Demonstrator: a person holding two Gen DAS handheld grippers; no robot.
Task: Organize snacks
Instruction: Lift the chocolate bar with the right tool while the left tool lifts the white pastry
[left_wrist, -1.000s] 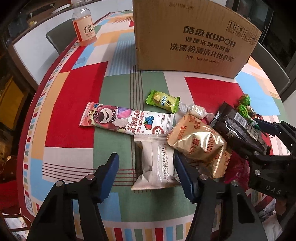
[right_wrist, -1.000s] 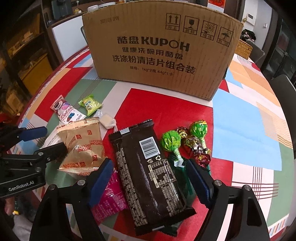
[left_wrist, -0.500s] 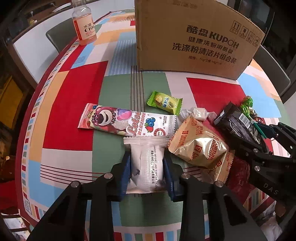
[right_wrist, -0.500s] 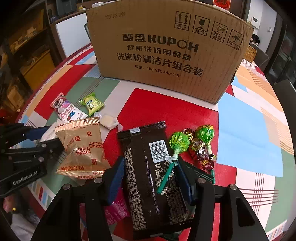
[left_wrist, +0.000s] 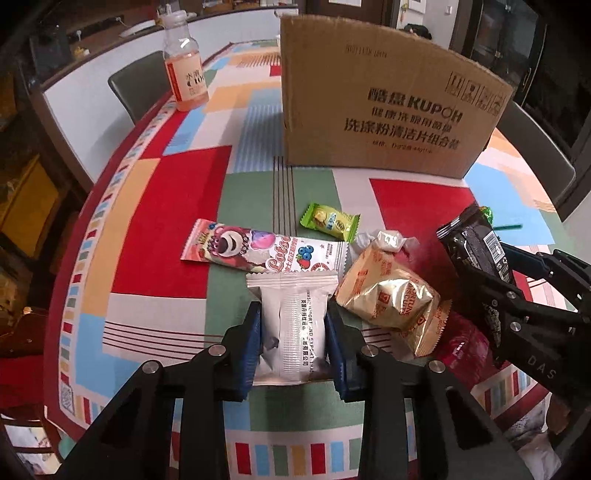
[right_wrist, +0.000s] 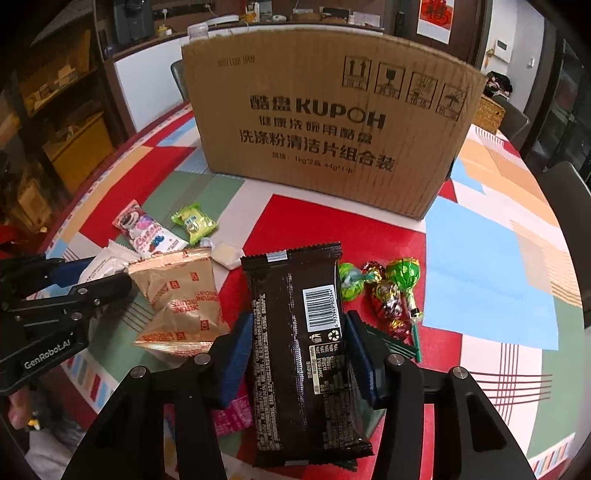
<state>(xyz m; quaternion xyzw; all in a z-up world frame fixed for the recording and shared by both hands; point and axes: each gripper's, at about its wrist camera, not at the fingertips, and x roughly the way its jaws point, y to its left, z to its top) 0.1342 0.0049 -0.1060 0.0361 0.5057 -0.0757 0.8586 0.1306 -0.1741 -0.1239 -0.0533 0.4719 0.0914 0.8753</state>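
Snacks lie in a loose cluster on the worktop (left_wrist: 155, 236), in front of a cardboard box (right_wrist: 325, 122).

The left hand-held gripper (left_wrist: 293, 338) is narrowed onto a white packet (left_wrist: 291, 325): both blue pads press its sides, and the packet's far end overlaps the pink bar (left_wrist: 258, 249). The right hand-held gripper (right_wrist: 299, 354) has its jaws closing on the long dark packet (right_wrist: 299, 332), which lies between them with the pads against its edges; a pink wrapper (right_wrist: 231, 413) shows under its near end.

The box reads "KUPOH" among Chinese characters, with four handling symbols at its upper corner. The gold pouch (right_wrist: 181, 299) reads "FORTUNE BISCUITS". The pink bar shows a bear face and "Lotso". The white packet carries a line ending "IMPORT AND EXPORT". The dark packet bears a barcode and recycling marks. The left tool's body reads "GenRobot.AI"; the right one's shows "DAS".

A small green sweet (left_wrist: 328, 220) and a white-wrapped sweet (left_wrist: 388, 240) lie behind the bar and pouch. Foil lollipops (right_wrist: 391, 288) lie just right of the dark packet. A bottle (left_wrist: 186, 74) with pale orange liquid stands far left, well apart. The box's inside is hidden.
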